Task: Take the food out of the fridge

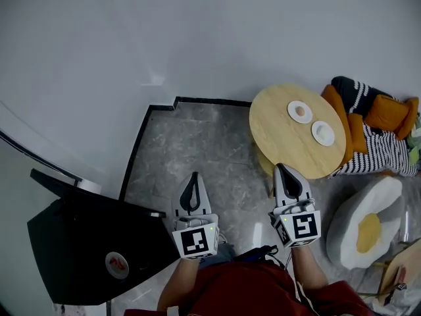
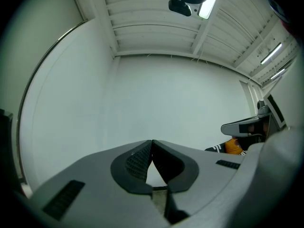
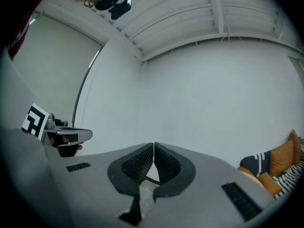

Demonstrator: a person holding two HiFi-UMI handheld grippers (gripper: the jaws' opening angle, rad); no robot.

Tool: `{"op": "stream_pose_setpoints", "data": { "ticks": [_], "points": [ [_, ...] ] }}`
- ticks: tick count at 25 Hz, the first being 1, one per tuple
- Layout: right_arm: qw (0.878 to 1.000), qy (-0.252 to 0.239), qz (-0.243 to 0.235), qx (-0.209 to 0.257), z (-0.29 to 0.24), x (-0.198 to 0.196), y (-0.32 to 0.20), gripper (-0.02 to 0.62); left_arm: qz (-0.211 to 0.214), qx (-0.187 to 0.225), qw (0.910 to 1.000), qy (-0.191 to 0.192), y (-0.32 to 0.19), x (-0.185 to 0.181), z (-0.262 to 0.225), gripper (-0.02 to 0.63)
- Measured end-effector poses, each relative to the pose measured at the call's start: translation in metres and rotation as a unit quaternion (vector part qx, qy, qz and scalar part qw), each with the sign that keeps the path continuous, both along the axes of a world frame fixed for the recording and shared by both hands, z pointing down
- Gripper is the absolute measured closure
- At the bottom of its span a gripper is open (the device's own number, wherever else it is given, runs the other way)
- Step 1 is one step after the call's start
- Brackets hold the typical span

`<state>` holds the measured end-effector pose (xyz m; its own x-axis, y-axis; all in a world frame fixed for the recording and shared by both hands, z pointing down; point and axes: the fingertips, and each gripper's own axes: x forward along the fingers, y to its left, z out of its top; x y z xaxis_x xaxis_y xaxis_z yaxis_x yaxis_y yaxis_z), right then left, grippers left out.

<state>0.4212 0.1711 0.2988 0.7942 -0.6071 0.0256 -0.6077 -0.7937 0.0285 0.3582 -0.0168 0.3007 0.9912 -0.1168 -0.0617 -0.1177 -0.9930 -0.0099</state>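
Soft, even brightness from a ceiling lamp [image 2: 209, 3], sharp focus, fisheye curvature (black vignetted corners).

Place type: a home-style lounge corner. Indicators, right side of the head view: a low round wooden table [image 1: 283, 147] carrying two small plates [image 1: 299, 111], orange cushions [image 1: 388, 114], a black-and-white striped cushion [image 1: 378, 155] and a fried-egg-shaped floor cushion [image 1: 368, 226]. The floor [image 1: 197, 157] is grey and stone-patterned, and the walls [image 1: 164, 31] are plain white. In the left gripper view, the top of the frame shows a ribbed white panel ceiling [image 2: 152, 25] with a strip light [image 2: 209, 4].
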Motion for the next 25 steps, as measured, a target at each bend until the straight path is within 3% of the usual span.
{"op": "stream_pose_setpoints", "data": {
  "ticks": [2,6,12,17,25],
  "points": [
    [1.0,0.003,-0.018,0.004,-0.002,0.005,-0.025,0.572,-0.019,-0.017,0.9996,0.011,-0.021,0.001,-0.004,0.592],
    [0.999,-0.002,-0.053,0.0,-0.003,0.014,-0.076,0.572,-0.048,0.009,0.9988,-0.004,-0.066,-0.003,0.001,0.592],
    [0.993,-0.011,-0.113,-0.013,-0.002,0.02,-0.156,0.572,-0.113,-0.02,0.9932,0.016,-0.133,-0.016,-0.007,0.592],
    [0.984,0.02,-0.179,0.006,-0.01,0.014,-0.221,0.572,-0.16,0.003,0.9872,0.001,-0.18,-0.039,-0.003,0.592],
    [0.966,0.017,-0.259,0.008,-0.007,0.017,-0.28,0.572,-0.235,0.004,0.9719,-0.004,-0.217,-0.055,0.0,0.592]
  ]
}}
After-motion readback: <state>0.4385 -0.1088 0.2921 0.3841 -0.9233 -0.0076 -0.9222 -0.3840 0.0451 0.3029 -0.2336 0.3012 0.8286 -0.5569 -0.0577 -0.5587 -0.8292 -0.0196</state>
